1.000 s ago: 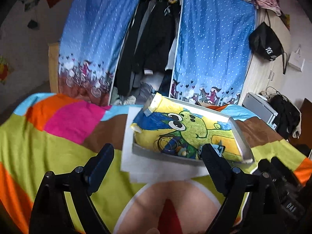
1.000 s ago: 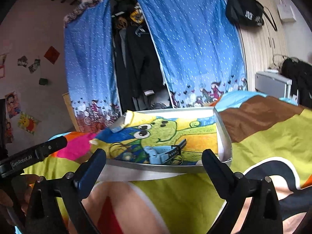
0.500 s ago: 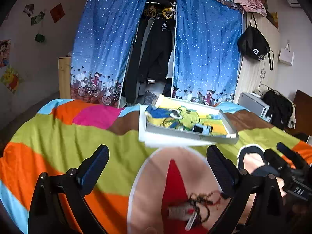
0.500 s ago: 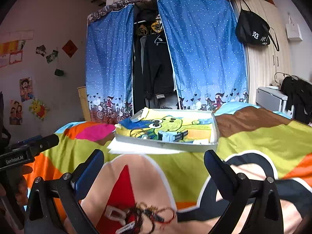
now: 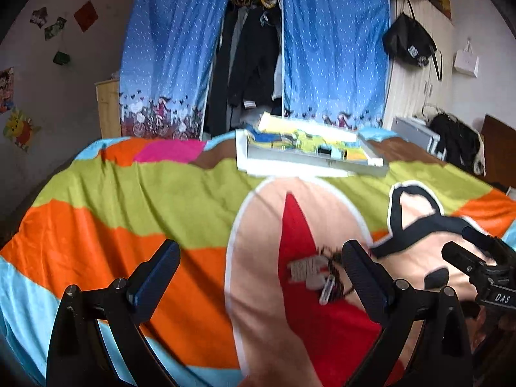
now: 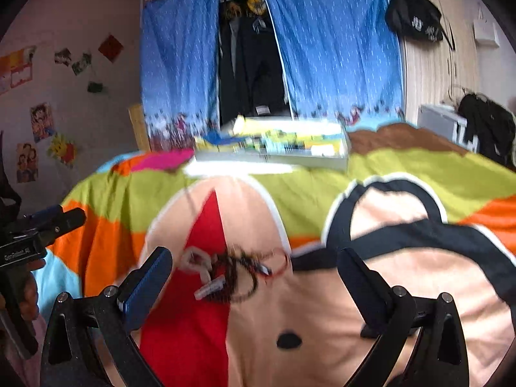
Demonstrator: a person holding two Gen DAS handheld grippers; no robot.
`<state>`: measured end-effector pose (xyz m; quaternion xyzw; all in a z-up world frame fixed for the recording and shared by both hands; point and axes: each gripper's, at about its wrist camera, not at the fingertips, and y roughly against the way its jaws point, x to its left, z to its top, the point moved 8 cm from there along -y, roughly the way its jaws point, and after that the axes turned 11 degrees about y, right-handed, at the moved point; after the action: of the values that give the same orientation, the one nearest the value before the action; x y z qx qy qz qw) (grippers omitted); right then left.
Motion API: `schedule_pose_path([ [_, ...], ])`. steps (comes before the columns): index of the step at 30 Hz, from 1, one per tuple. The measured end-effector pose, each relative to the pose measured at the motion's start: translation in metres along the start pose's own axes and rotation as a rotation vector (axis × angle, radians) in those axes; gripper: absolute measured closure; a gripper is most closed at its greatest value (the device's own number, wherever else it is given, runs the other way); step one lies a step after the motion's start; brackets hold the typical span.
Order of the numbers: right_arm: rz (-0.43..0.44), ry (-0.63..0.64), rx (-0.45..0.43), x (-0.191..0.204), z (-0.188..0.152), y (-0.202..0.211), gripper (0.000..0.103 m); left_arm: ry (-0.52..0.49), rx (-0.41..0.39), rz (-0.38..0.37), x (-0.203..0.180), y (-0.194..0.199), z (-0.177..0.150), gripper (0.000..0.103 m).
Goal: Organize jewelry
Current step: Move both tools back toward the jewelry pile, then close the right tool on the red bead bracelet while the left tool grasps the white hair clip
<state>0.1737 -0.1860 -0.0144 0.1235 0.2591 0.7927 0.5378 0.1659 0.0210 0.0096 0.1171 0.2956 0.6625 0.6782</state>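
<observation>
Jewelry tangle (image 6: 232, 277) lying near on the bed cover (image 6: 322, 193), on the red wedge of its print: dark cords, a thin red loop and pale clip-like pieces, all blurred, single items not telling apart.

Nearest, right tool (image 6: 253, 258) hanging spread wide, holding nothing, the tangle sitting between its fingers and left of centre. Left tool (image 5: 259, 254) likewise gaping wide and empty, the tangle (image 5: 322, 274) showing just beside its right finger; touching or not, hard telling.

Judging by looks: handling as very light, limp and prone to snagging, strands likely dragging one another along; cords and thin loop probably slipping out of a shallow pinch. Soft cover giving way underneath, so pressing down risking a pinch of cloth too. Best bet seeming the dense dark knot at the middle, or a stiffer pale clip (image 6: 209, 288) at the near left edge, closing gently.

Farther off, past the green band, shallow grey tray (image 6: 274, 159) resting on a white sheet (image 6: 225, 168), lined with a yellow cartoon print, small items already lying inside. Beyond, blue curtains (image 6: 322, 48) hanging.
</observation>
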Motion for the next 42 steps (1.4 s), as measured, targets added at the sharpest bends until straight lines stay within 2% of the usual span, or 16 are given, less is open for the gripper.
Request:
schedule_pose_path([
  [10,0.029,-0.094,0.216,-0.005,-0.045,-0.031,0.000,-0.024,0.201,-0.001,0.000,-0.034,-0.042,0.005],
  [14,0.082,-0.132,0.281,-0.009,-0.051,-0.046,0.000,-0.024,0.274,-0.031,-0.001,-0.050,-0.051,0.005],
  [19,0.132,-0.113,0.379,-0.016,-0.056,-0.073,0.000,-0.075,0.316,-0.020,-0.002,-0.075,-0.057,0.005],
  [25,0.183,-0.096,0.424,-0.029,-0.054,-0.101,0.000,-0.200,0.325,-0.022,-0.007,-0.105,-0.064,0.005],
  [27,0.173,-0.082,0.435,-0.035,-0.053,-0.112,0.002,-0.259,0.327,-0.018,-0.009,-0.118,-0.066,0.005],
  [30,0.195,-0.118,0.450,-0.041,-0.055,-0.128,0.021,-0.297,0.333,-0.016,-0.011,-0.133,-0.072,0.005],
  [32,0.216,-0.161,0.463,-0.042,-0.057,-0.136,0.039,-0.304,0.337,-0.033,-0.012,-0.143,-0.074,0.005],
  [36,0.242,-0.213,0.486,-0.044,-0.063,-0.151,0.052,-0.317,0.317,-0.075,-0.017,-0.151,-0.070,0.005],
  [42,0.225,-0.219,0.483,-0.052,-0.057,-0.170,0.063,-0.470,0.286,-0.145,-0.035,-0.166,-0.068,0.005],
])
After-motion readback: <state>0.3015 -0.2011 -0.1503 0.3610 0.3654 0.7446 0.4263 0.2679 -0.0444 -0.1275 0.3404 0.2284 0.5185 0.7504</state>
